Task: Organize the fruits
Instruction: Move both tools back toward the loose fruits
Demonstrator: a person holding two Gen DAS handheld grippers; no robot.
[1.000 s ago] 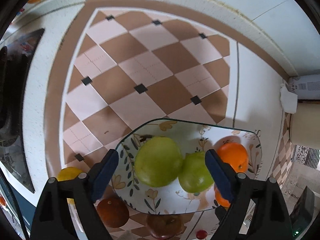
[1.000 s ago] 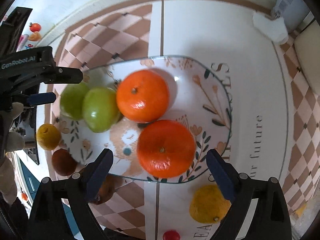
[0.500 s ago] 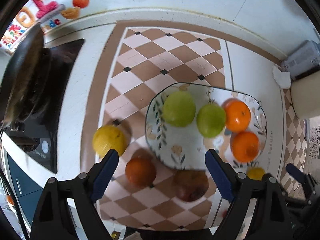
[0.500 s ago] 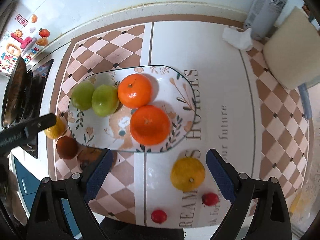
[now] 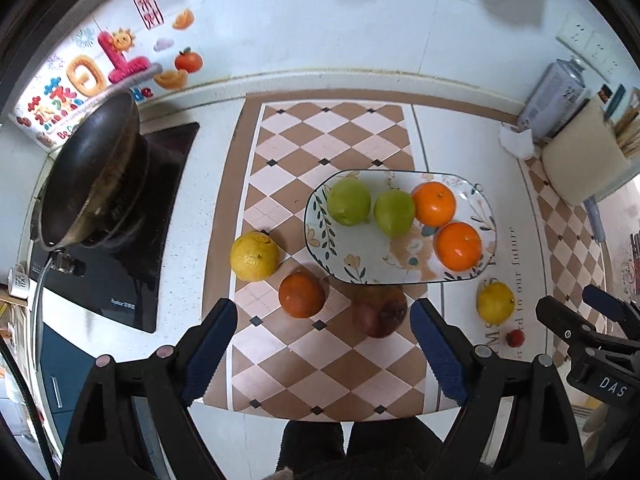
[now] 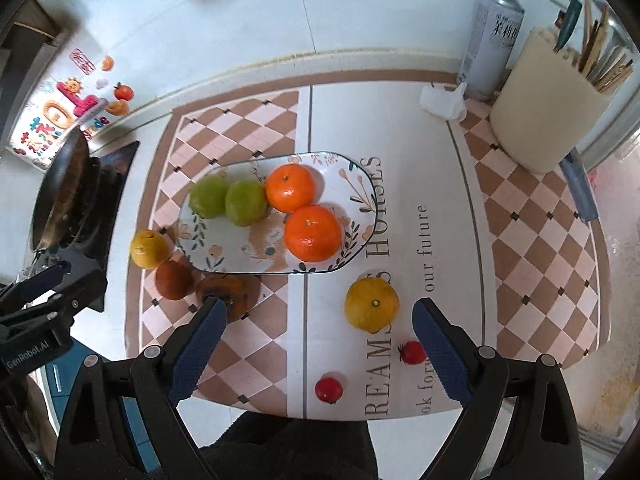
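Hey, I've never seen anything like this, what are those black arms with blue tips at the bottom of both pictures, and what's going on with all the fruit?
There is no robot here. A person holds a pair of hand-held tongs in each hand, and each has a wide-angle camera looking along its two blue-padded fingers. One picture comes from the left tongs, the other from the right tongs. Both are open and hold nothing, high above a kitchen counter.

On the counter sits a patterned plate holding two green fruits and two oranges. Loose around it lie a yellow citrus, a dark orange fruit, a brownish-red fruit, a second yellow citrus and two small red fruits. A dark pan sits on the cooktop at the left.
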